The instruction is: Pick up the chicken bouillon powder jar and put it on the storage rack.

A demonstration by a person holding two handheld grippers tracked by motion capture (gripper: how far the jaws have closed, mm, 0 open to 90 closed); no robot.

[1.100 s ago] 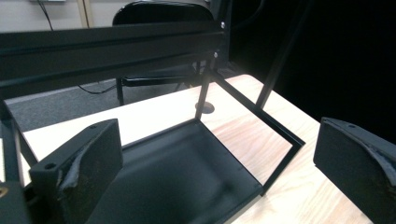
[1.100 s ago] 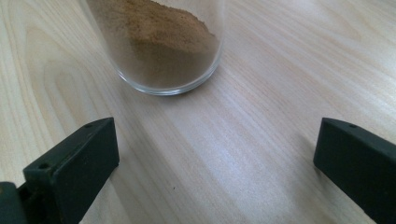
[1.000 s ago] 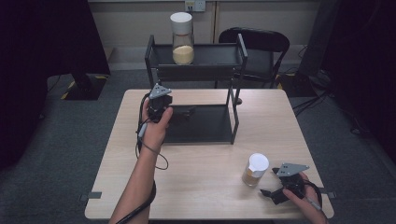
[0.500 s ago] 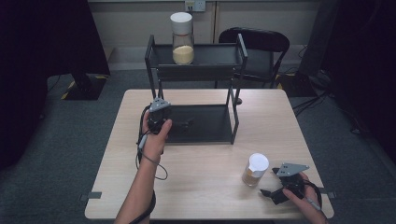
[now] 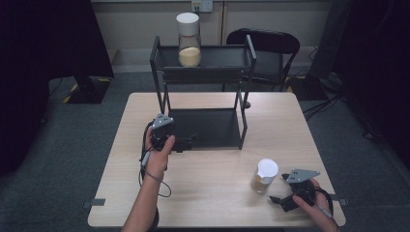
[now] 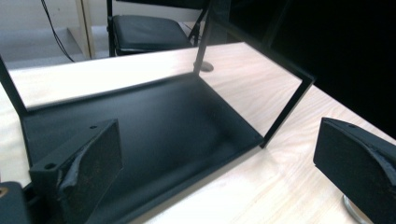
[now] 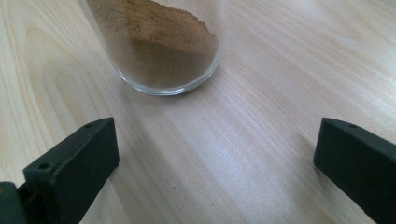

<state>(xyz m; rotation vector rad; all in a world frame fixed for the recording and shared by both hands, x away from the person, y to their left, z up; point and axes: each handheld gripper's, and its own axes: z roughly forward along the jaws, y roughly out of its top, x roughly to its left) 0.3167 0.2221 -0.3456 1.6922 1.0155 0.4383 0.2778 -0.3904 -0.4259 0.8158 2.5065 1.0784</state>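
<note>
A black two-shelf rack stands at the back middle of the wooden table. On its top shelf is a white-lidded jar of pale powder. A second white-lidded jar with brown powder stands on the table at the near right. My left gripper is open at the front-left corner of the rack's lower shelf, with nothing between its jaws. My right gripper is open just near-right of the second jar; the jar stands ahead of the jaws, apart from them.
A black chair stands behind the table. The rack's uprights frame the lower shelf. Bare tabletop lies between the two hands and left of the rack.
My left gripper has drawn back toward the near edge, from beside the rack's left upright down to the lower shelf's front corner. The right gripper and both jars have stayed put.
</note>
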